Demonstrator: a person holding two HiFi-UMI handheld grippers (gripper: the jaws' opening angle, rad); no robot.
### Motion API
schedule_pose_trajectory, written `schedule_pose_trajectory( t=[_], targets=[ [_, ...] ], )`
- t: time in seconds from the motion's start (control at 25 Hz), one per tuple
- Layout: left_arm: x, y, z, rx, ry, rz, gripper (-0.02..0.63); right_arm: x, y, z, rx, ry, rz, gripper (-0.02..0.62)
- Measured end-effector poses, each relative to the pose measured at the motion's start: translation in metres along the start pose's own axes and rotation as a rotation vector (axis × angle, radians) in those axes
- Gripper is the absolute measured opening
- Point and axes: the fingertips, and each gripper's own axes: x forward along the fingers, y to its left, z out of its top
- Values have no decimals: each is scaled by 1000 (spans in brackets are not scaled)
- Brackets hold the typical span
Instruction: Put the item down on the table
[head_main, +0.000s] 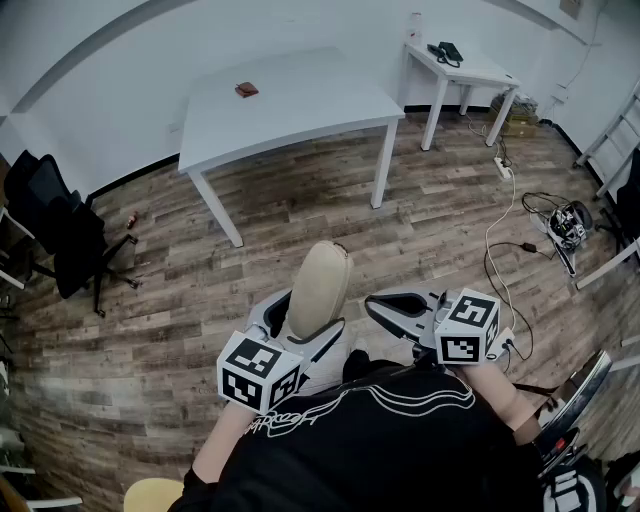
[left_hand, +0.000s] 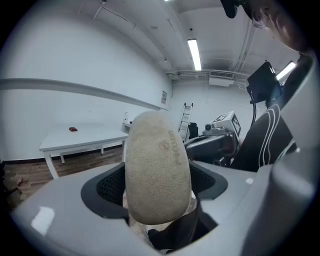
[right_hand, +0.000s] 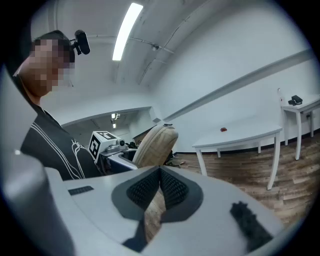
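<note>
My left gripper (head_main: 303, 325) is shut on a beige slipper (head_main: 318, 290) that stands upright between its wide-set jaws, low in the head view and close to my body. In the left gripper view the slipper's sole (left_hand: 157, 170) fills the gap between the dark pads (left_hand: 107, 187). My right gripper (head_main: 380, 302) hovers just right of it, shut, nothing between its pads (right_hand: 172, 187). From the right gripper view the slipper (right_hand: 155, 145) shows beyond the jaws. A white table (head_main: 300, 110) stands far ahead across the wooden floor.
A small reddish thing (head_main: 246, 90) lies on the white table. A second white table (head_main: 470, 70) stands at the back right. A black chair (head_main: 60, 230) is at the left, and cables (head_main: 510, 230) with a device (head_main: 568, 222) lie on the floor at the right.
</note>
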Motion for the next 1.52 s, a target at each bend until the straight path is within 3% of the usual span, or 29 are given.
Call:
schedule_pose_trajectory(
  t=[0.24,0.48,0.84,1.16,1.28,1.52],
  targets=[
    [13,11,2,-13,15,8,379,2,-22,2,24,-16,-6,9],
    [46,49,4,-52,57,24,379,23,-67,6,67,-8,28,9],
    [159,143,36,-114,108,34,379,63,-210,39,127,7,50,9],
    [265,230,126,-57,112,64,379,84,-358,113,113,-28,35,9],
    [290,247,144,-50,108,67,379,83,-389,135,98,-54,35,9],
    [317,272,150,-63,125,55,379,92,-427,140,126,-60,29,9]
  ],
)
